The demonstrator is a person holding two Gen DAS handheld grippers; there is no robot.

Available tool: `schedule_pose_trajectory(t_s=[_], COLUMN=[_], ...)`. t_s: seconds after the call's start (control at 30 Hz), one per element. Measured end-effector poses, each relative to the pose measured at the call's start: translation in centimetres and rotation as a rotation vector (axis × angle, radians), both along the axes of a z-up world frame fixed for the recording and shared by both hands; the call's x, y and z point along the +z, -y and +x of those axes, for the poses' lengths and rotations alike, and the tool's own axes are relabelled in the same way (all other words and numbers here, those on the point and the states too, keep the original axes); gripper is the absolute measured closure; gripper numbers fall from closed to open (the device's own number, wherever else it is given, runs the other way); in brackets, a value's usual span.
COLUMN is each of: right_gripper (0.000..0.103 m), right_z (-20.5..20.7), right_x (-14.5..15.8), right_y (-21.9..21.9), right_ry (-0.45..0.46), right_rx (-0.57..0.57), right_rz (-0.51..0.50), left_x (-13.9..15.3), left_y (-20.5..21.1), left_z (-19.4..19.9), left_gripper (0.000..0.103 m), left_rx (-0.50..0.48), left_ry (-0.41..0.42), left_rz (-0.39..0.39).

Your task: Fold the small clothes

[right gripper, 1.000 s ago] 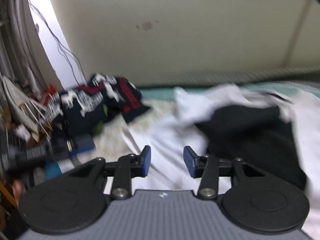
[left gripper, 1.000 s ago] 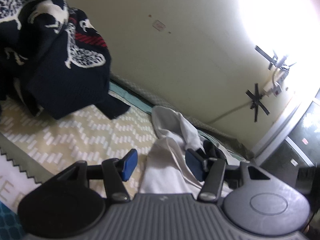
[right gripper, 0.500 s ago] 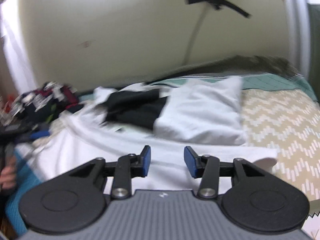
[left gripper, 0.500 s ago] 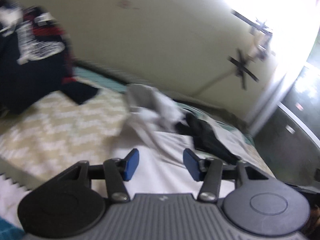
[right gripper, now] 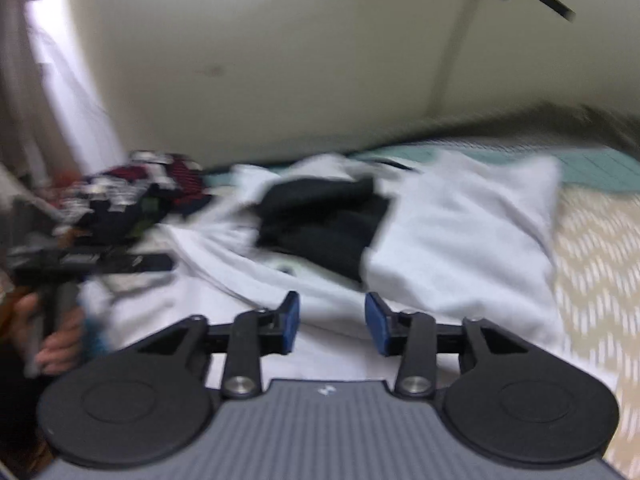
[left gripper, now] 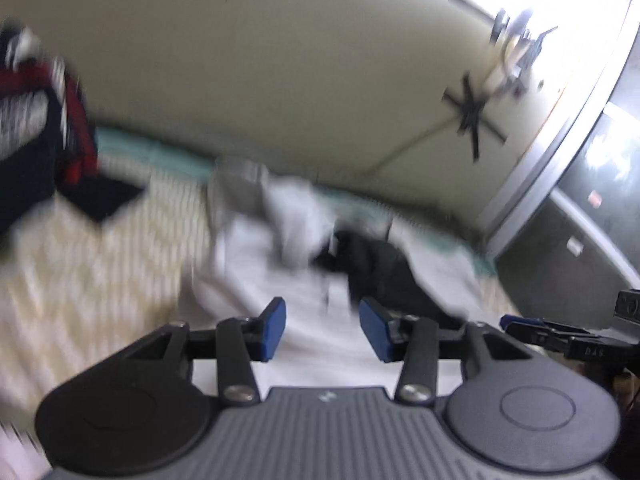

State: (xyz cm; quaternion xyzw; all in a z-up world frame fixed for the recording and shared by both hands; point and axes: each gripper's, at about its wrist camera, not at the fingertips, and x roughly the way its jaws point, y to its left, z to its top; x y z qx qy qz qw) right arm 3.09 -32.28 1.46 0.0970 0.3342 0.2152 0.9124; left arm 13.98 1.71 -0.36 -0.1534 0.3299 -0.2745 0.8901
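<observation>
A white garment (left gripper: 256, 280) lies crumpled across the bed with a black garment (left gripper: 380, 268) on top of it. My left gripper (left gripper: 323, 328) hovers over the white cloth, jaws closing, nothing pressed between the blue pads. My right gripper (right gripper: 332, 322) hangs over the same white garment (right gripper: 224, 248), jaws also closing, with nothing between the pads. Beyond it lie the black garment (right gripper: 320, 220) and a pale folded cloth (right gripper: 460, 240). The right wrist view shows the left gripper (right gripper: 92, 264) at the left, held by a hand (right gripper: 56, 344). Everything is motion-blurred.
A dark patterned sweater pile (left gripper: 40, 140) sits at the bed's far left, also the sweater pile (right gripper: 132, 192) in the right wrist view. The bedspread (right gripper: 596, 264) has a beige zigzag print. A cream wall (left gripper: 320, 80) runs behind the bed; a dark cabinet (left gripper: 580, 240) stands right.
The left view pulled back and swung right, away from the patterned sweater. The right view swung right from the sweater pile to the folded pale cloth. Both jaw gaps narrowed a little.
</observation>
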Motion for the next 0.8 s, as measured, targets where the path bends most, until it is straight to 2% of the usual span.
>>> schedule_pose_trajectory(t_s=[0.07, 0.13, 0.17, 0.2, 0.27, 0.37, 0.47, 0.53, 0.6, 0.63, 0.67, 0.7, 0.73, 0.8], right_gripper=[0.068, 0.068, 0.067, 0.064, 0.058, 0.052, 0.047, 0.047, 0.048, 0.055, 0.069, 0.087, 0.093, 0.097], right_z=[1.1, 3.8, 5.7, 7.8, 12.2, 17.5, 20.7, 22.6, 23.7, 24.3, 24.5, 24.6, 24.3, 23.2], right_x=[2.1, 3.4, 3.7, 3.8, 3.2, 1.3, -0.7, -2.0, -3.1, -3.7, -4.0, -4.3, -4.3, -3.4], right_y=[0.9, 2.1, 2.7, 3.3, 4.4, 4.8, 4.1, 4.1, 3.7, 3.5, 3.1, 2.7, 2.3, 1.9], right_ry=[0.064, 0.087, 0.087, 0.079, 0.040, -0.029, -0.083, -0.113, -0.144, -0.156, -0.166, -0.165, -0.147, -0.106], right_rx=[-0.030, -0.080, -0.105, -0.128, -0.162, -0.182, -0.149, -0.125, -0.092, -0.076, -0.055, -0.035, -0.028, -0.027], right_rz=[-0.046, -0.095, -0.107, -0.110, -0.118, -0.148, -0.173, -0.181, -0.184, -0.191, -0.199, -0.216, -0.242, -0.262], left_x=[2.5, 4.3, 4.9, 5.0, 4.4, 1.9, -1.2, -2.7, -3.8, -3.9, -3.9, -3.8, -3.6, -2.4], left_y=[1.1, 3.6, 5.1, 6.5, 9.4, 12.9, 15.1, 15.8, 16.0, 16.1, 16.1, 16.0, 15.6, 14.6], left_z=[2.5, 5.8, 7.8, 9.9, 14.1, 19.4, 22.2, 23.3, 23.7, 23.4, 23.1, 22.8, 22.4, 21.8], left_gripper=[0.059, 0.053, 0.044, 0.041, 0.041, 0.041, 0.041, 0.047, 0.079, 0.083, 0.090, 0.094, 0.095, 0.095], left_rx=[-0.002, -0.013, -0.023, -0.026, -0.017, -0.003, -0.010, -0.004, -0.019, -0.007, -0.013, -0.020, -0.022, -0.019], left_ry=[0.046, 0.083, 0.089, 0.082, 0.033, -0.073, -0.155, -0.191, -0.218, -0.198, -0.179, -0.174, -0.176, -0.169], left_rz=[0.047, 0.118, 0.156, 0.188, 0.241, 0.308, 0.361, 0.384, 0.373, 0.389, 0.404, 0.403, 0.387, 0.327])
